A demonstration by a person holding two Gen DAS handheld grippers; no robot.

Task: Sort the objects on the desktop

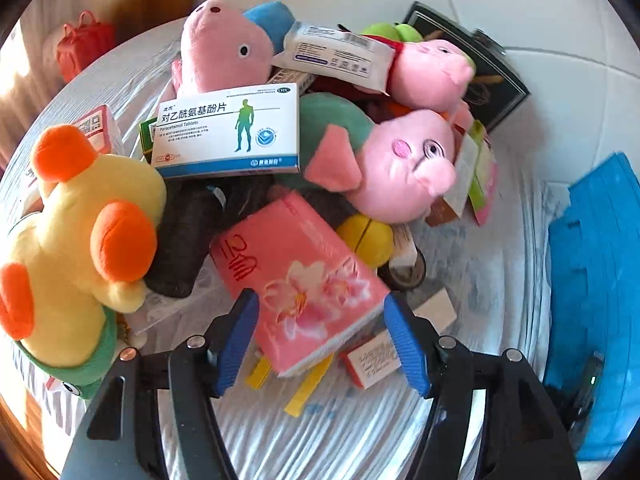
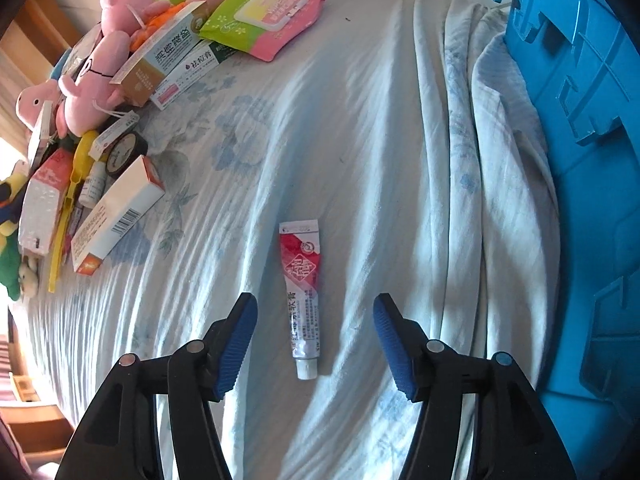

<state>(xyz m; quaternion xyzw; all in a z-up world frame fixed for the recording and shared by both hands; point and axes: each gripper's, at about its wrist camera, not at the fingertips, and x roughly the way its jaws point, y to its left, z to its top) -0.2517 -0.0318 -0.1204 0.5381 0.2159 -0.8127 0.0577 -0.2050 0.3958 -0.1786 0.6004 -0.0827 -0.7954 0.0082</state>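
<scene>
In the left wrist view, a pink tissue pack [image 1: 304, 276] with a flower print lies at the near edge of a pile. My left gripper [image 1: 320, 300] is open, its blue pads on either side of the pack's near end with small gaps showing. Behind it are a white and blue paracetamol box [image 1: 228, 132], a yellow and orange plush [image 1: 80, 232] and a pink pig plush [image 1: 400, 168]. In the right wrist view, a red and white ointment tube [image 2: 304, 280] lies flat on the pale cloth [image 2: 360, 120]. My right gripper [image 2: 315, 299] hangs open over it, fingers well apart from the tube.
A blue plastic crate [image 2: 580, 160] stands along the right, also seen as the crate [image 1: 592, 300] in the left wrist view. At the left of the right wrist view are a white and orange box [image 2: 120, 216], a tape roll [image 2: 124, 152] and a green and pink wipes pack [image 2: 268, 12].
</scene>
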